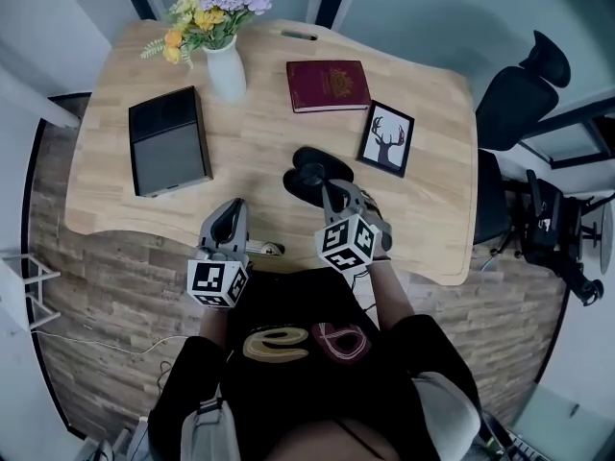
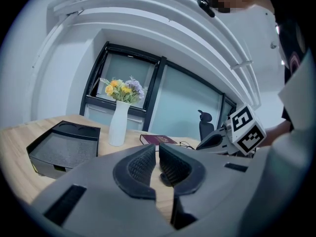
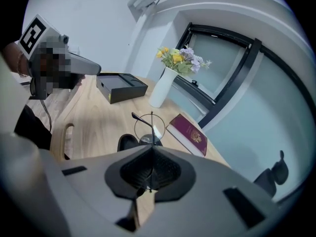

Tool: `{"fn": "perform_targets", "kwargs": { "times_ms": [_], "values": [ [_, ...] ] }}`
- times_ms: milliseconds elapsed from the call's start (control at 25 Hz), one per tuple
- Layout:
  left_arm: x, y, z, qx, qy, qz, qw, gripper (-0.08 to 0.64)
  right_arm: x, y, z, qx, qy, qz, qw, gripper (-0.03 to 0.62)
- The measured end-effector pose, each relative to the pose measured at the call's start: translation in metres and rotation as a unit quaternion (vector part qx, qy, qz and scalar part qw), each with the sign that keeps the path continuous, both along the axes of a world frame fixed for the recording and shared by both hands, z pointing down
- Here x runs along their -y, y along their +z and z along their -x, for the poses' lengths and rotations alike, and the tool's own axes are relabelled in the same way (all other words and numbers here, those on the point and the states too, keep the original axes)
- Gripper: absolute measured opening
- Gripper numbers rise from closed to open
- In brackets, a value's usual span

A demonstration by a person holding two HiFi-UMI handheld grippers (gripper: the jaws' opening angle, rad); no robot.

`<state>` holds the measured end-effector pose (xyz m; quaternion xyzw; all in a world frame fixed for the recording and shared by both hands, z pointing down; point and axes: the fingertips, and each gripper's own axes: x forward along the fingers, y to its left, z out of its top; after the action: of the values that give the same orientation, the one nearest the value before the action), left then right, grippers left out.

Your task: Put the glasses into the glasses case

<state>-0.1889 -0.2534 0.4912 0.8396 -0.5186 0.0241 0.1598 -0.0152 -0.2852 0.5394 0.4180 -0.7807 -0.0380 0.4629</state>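
The black glasses case [image 1: 309, 175] lies open on the wooden table [image 1: 432, 219], just in front of my right gripper [image 1: 337, 200]. That gripper is shut on thin wire-framed glasses [image 3: 151, 126]; a round lens and one temple stick up past its pads [image 3: 138, 169]. Below the lens, the right gripper view shows the case [image 3: 127, 142]. My left gripper [image 1: 231, 217] hovers at the table's near edge, left of the case. Its pads [image 2: 140, 164] stand a narrow gap apart with nothing between them.
A black box [image 1: 168, 142] lies at the left. A white vase of flowers [image 1: 226, 65] stands at the back, with a red book [image 1: 327, 84] and a pen [image 1: 300, 35] nearby. A framed deer picture [image 1: 386, 137] leans right of the case. An office chair [image 1: 524, 94] stands beyond the table's right edge.
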Motion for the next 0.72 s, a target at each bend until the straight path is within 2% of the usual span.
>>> {"fn": "perform_targets", "kwargs": {
  "times_ms": [720],
  "values": [
    [0.02, -0.002, 0.008, 0.011, -0.026, 0.005, 0.9996, 0.034, 0.033, 0.033, -0.007, -0.057, -0.029, 0.012, 0.998, 0.012]
  ]
}}
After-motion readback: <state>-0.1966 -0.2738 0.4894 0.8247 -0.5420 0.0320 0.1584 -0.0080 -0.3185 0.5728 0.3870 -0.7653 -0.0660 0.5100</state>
